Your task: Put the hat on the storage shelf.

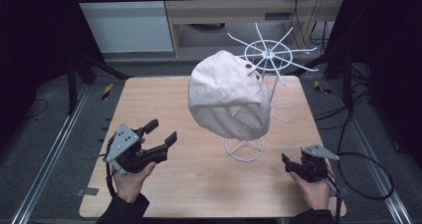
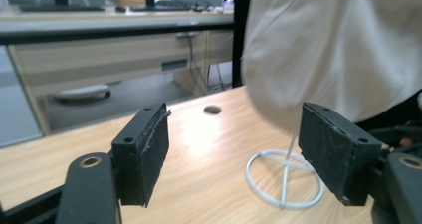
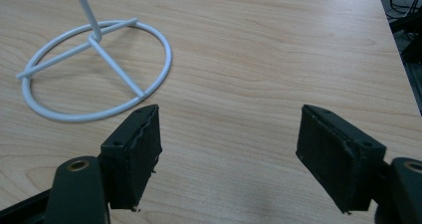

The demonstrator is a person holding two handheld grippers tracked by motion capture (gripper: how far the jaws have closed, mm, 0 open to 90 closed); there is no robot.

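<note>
My left gripper (image 1: 163,130) fingers are spread wide and empty beside the hat (image 1: 229,95) hanging on the wire stand (image 1: 245,149); right gripper (image 1: 291,163) rests wide open too. Next, I'd back clear.

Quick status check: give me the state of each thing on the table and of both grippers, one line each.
Cap: hanging on the rack, draped, touched by neither gripper.
Wire rack: upright on its ring base, upper spokes bare.
Left gripper: open, nothing between its jaws, short of the cap.
Right gripper: open, empty, low over the table beside the ring base.
</note>
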